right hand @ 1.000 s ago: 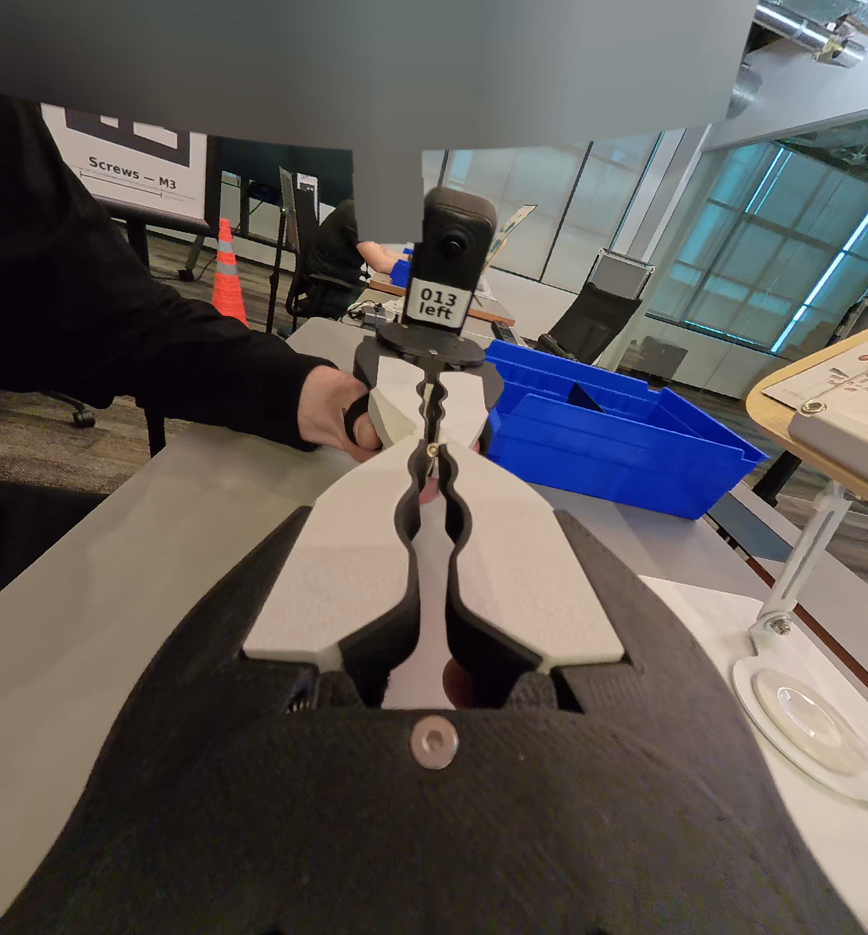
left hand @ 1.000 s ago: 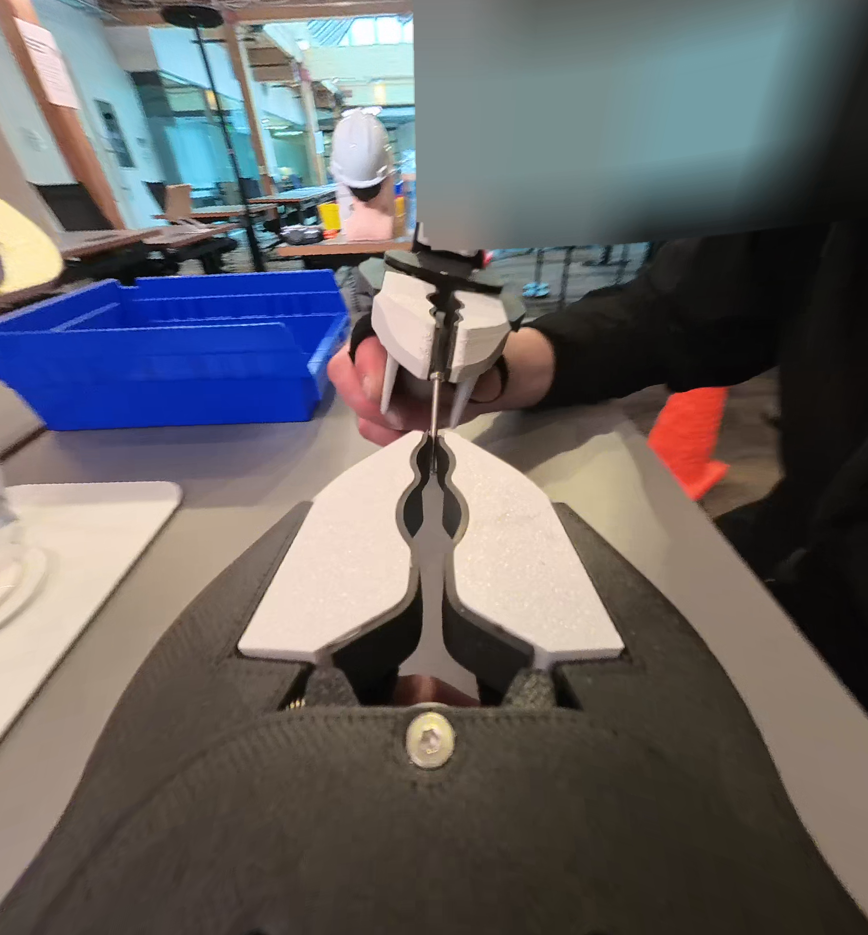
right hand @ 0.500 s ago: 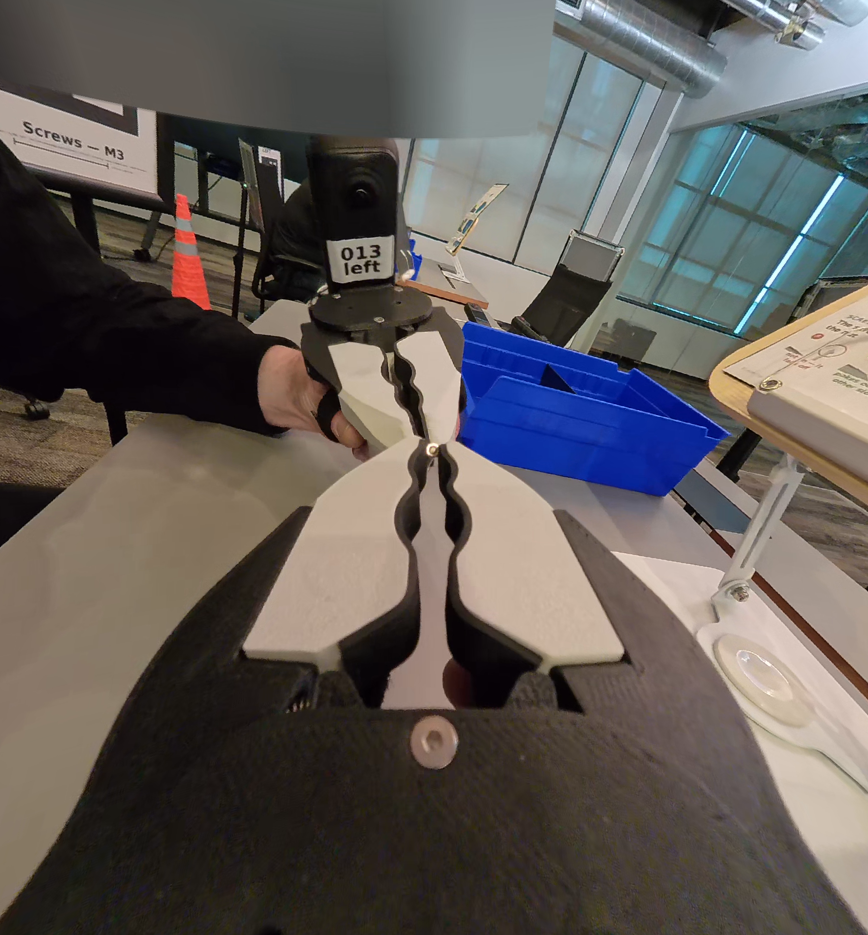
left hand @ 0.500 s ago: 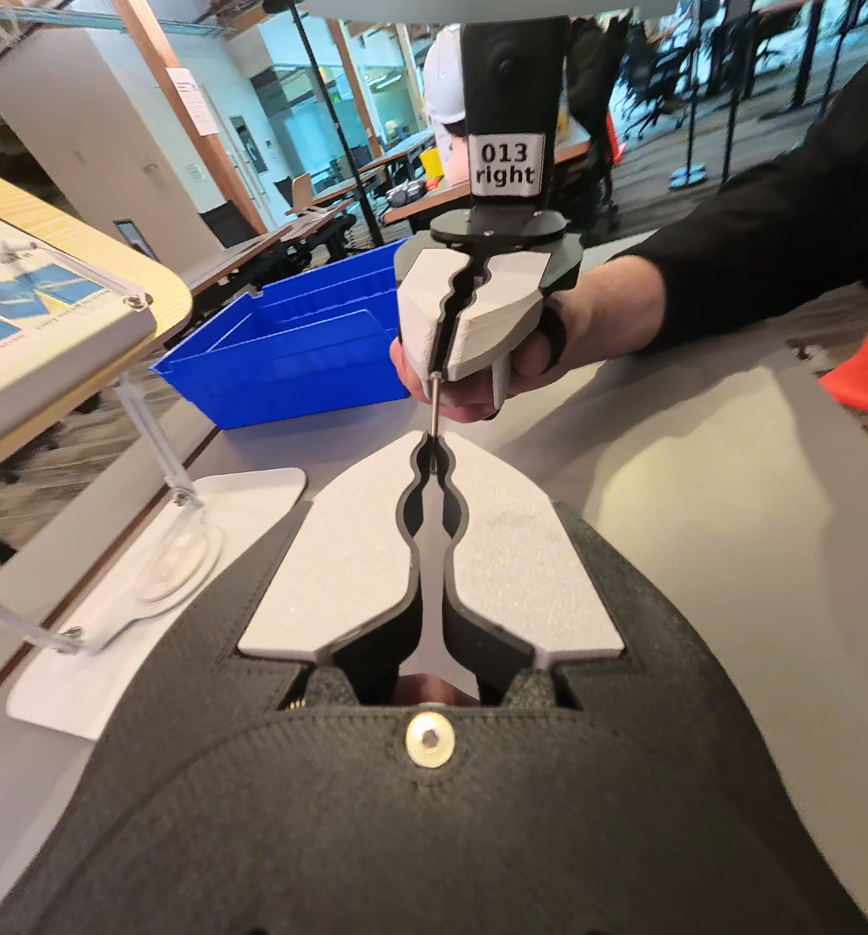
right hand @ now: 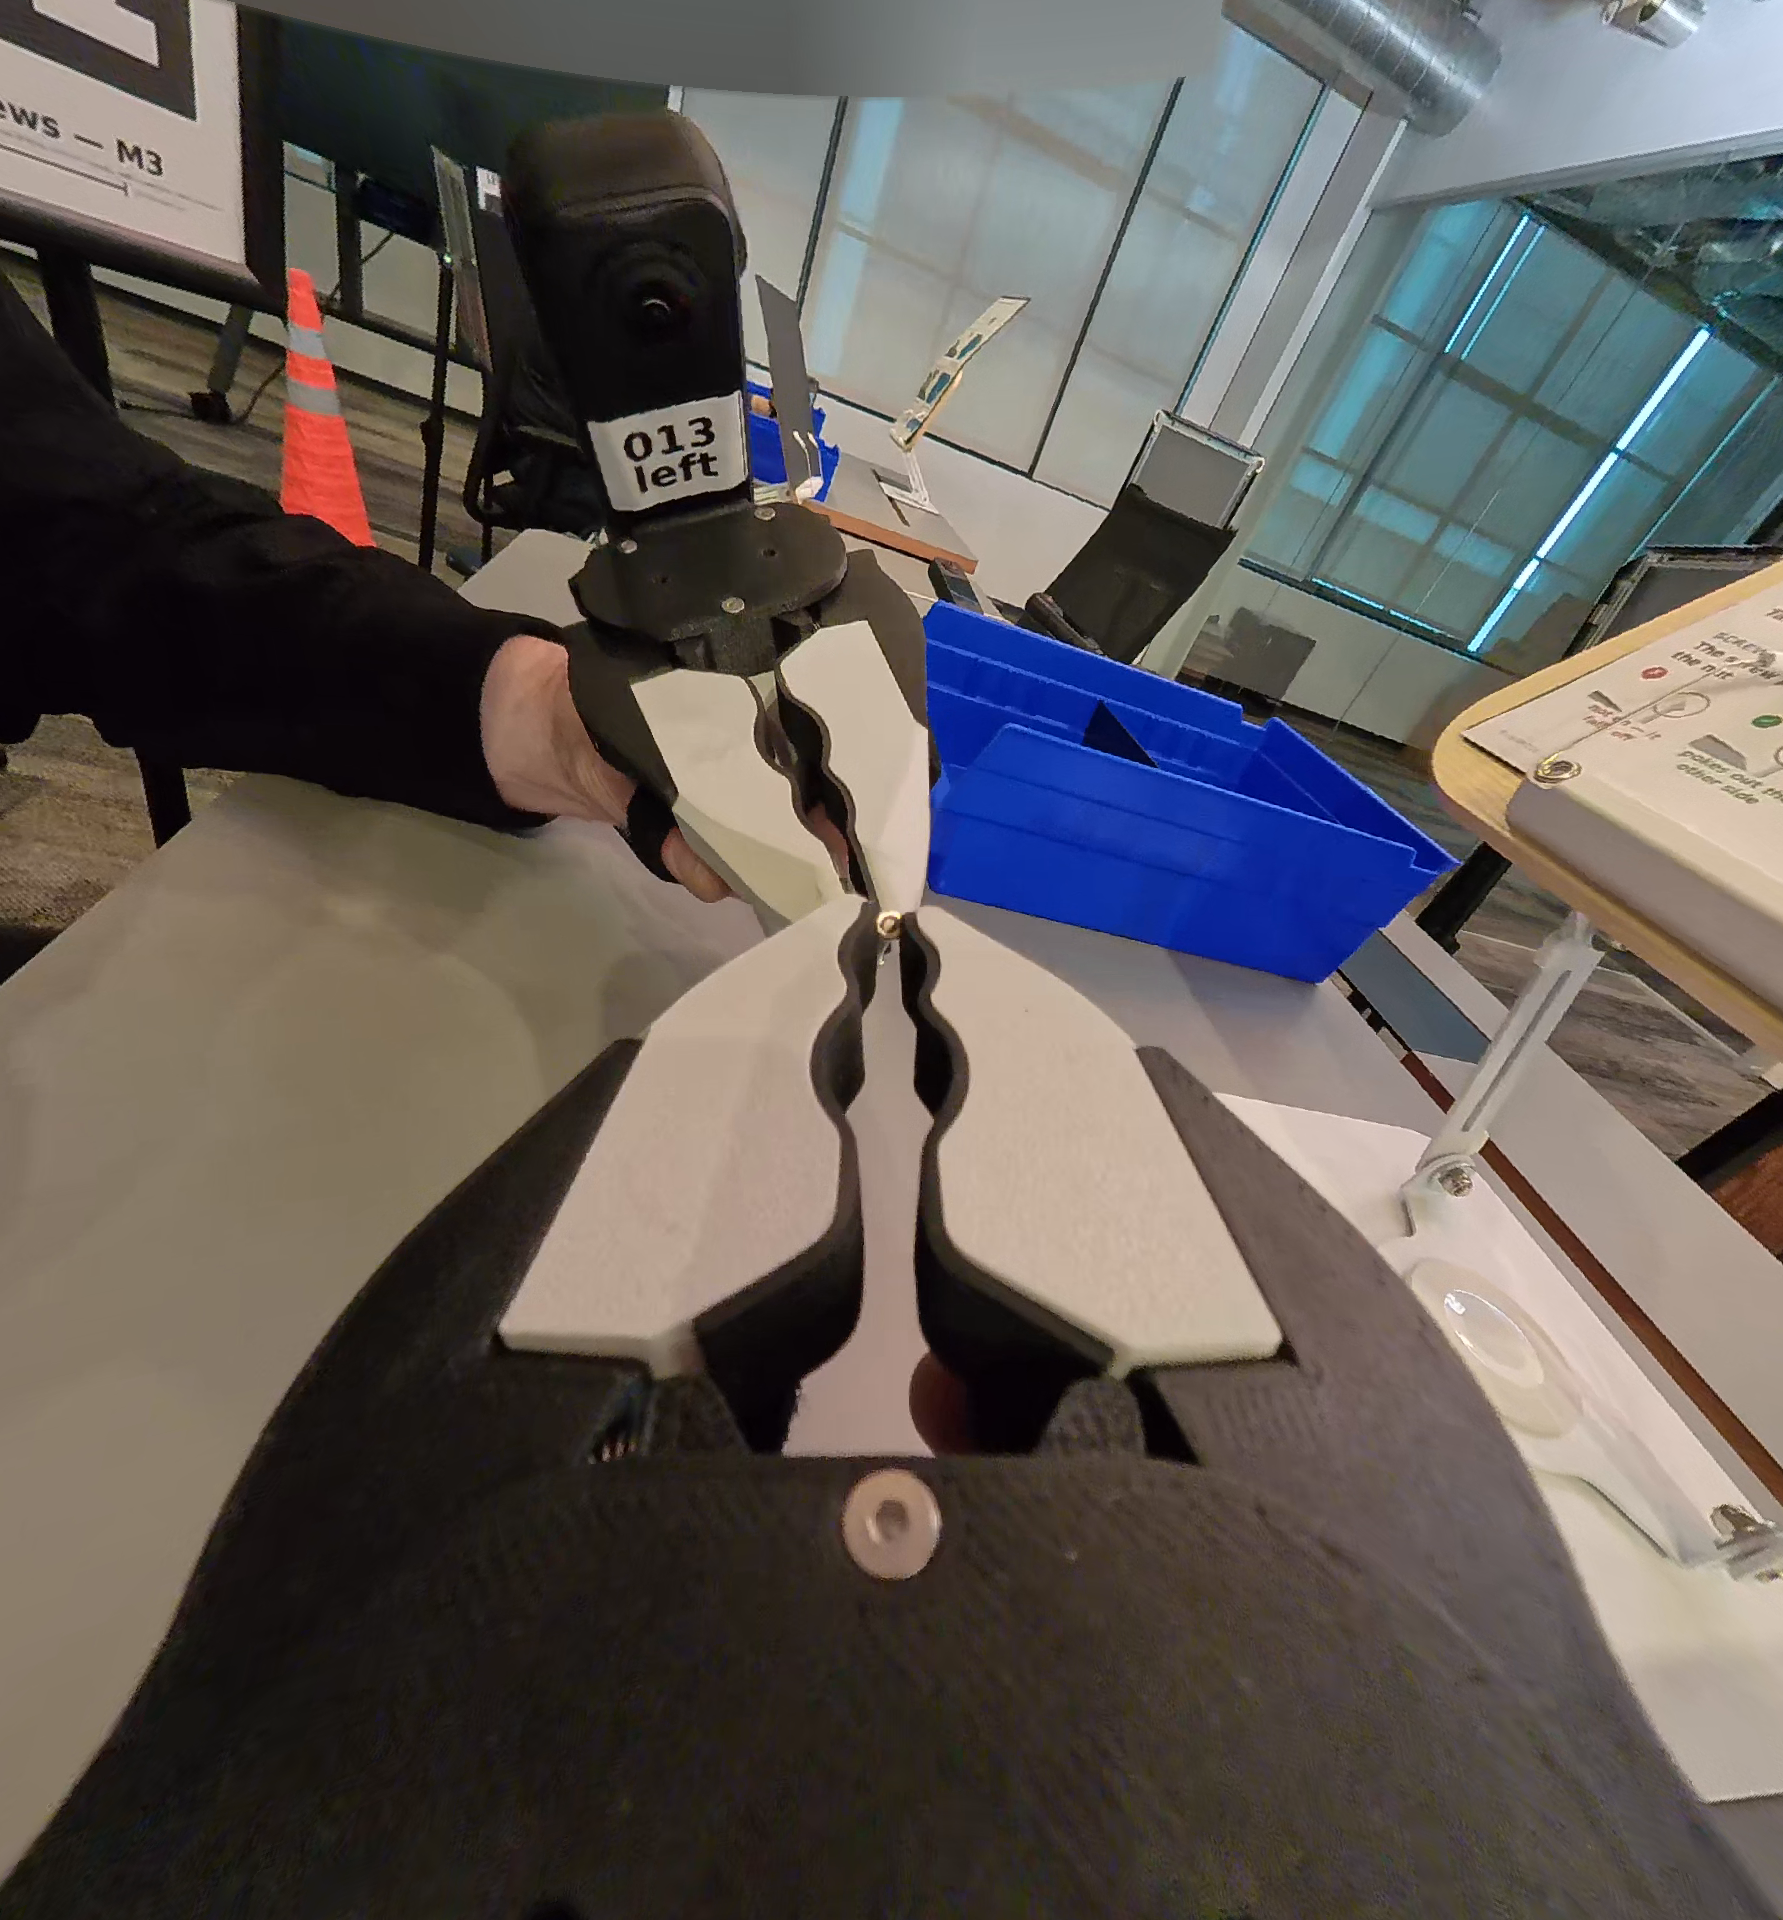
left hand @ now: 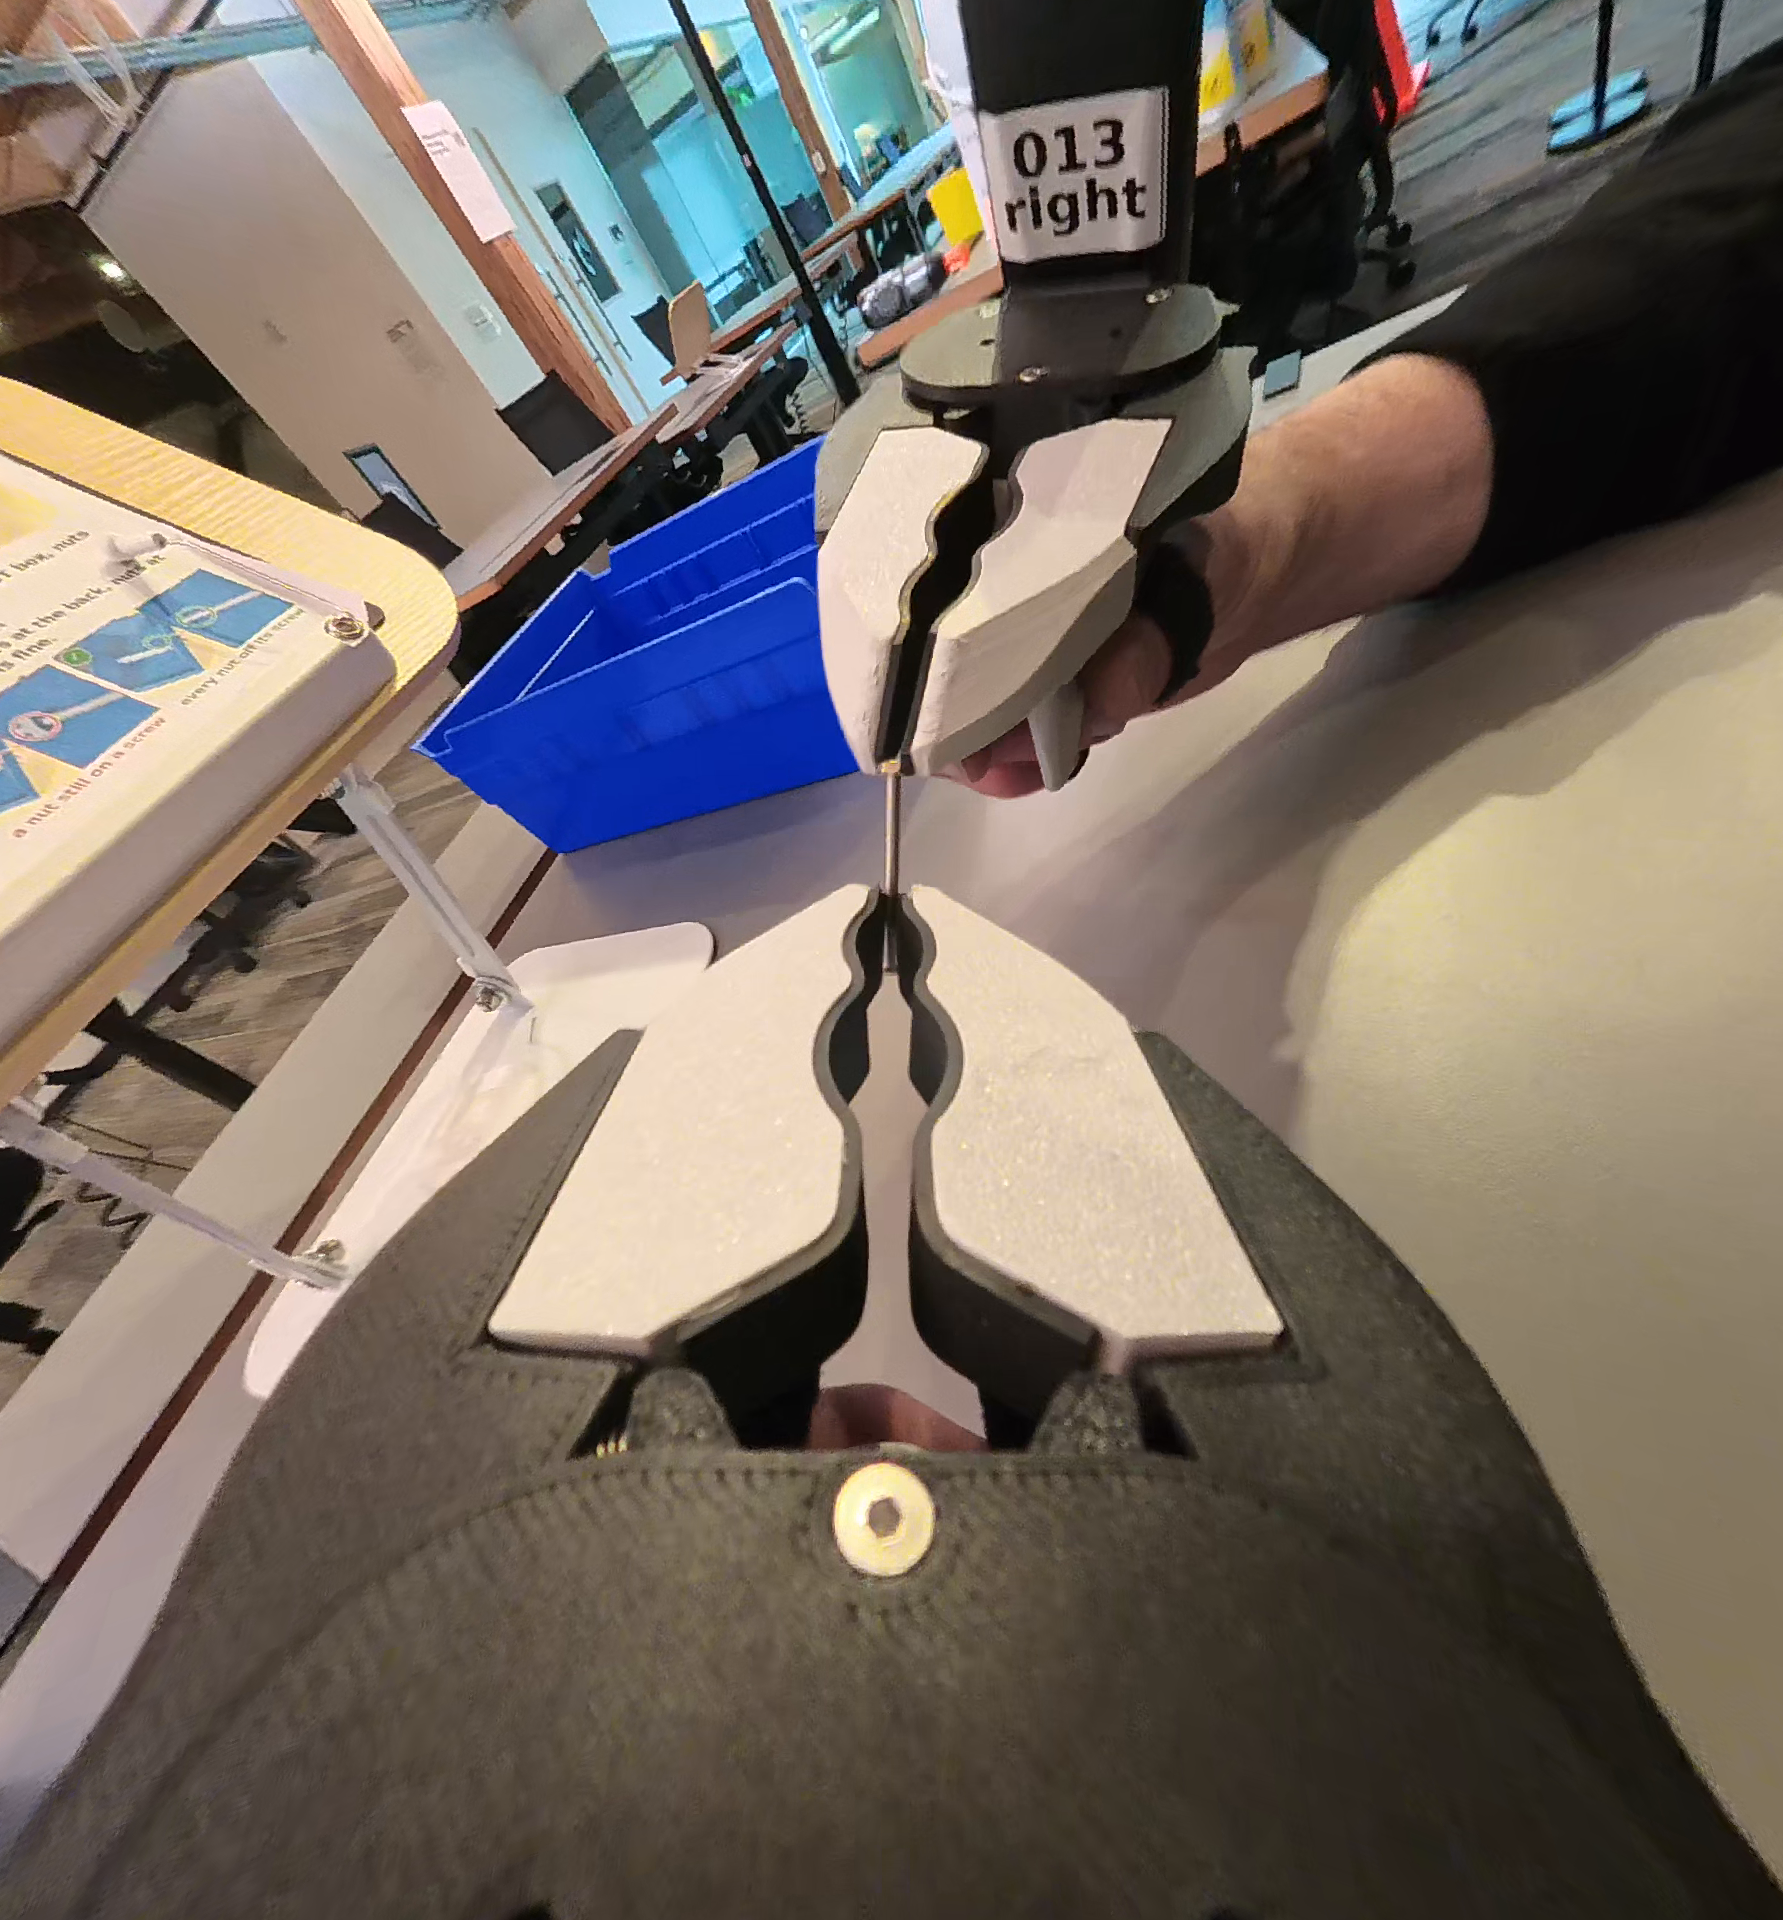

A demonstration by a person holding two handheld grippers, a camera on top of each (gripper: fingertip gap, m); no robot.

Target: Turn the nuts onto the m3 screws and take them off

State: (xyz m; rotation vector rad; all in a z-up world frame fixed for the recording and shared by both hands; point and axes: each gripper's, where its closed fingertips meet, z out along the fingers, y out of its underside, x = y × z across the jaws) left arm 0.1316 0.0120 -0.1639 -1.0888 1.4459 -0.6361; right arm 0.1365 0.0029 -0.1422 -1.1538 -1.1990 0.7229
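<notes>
A thin metal M3 screw spans the short gap between my two grippers above the grey table. My left gripper is shut on the near end of the screw. My right gripper, held by a hand in a black sleeve, is shut on the far end, where a small metal piece shows. In the right wrist view, my right gripper pinches a small brass-coloured nut at its tips. The left gripper meets it tip to tip from beyond.
A blue bin stands behind the grippers; it also shows in the right wrist view. A tilted instruction board on a clear stand with a white base sits at the table edge. An orange cone stands on the floor. Both grippers' tips are close together, under 4 cm apart.
Both grippers have tilted and rolled while staying shut on the screw and nut. The right gripper now appears larger and higher in the left wrist view. The background has swung round.
</notes>
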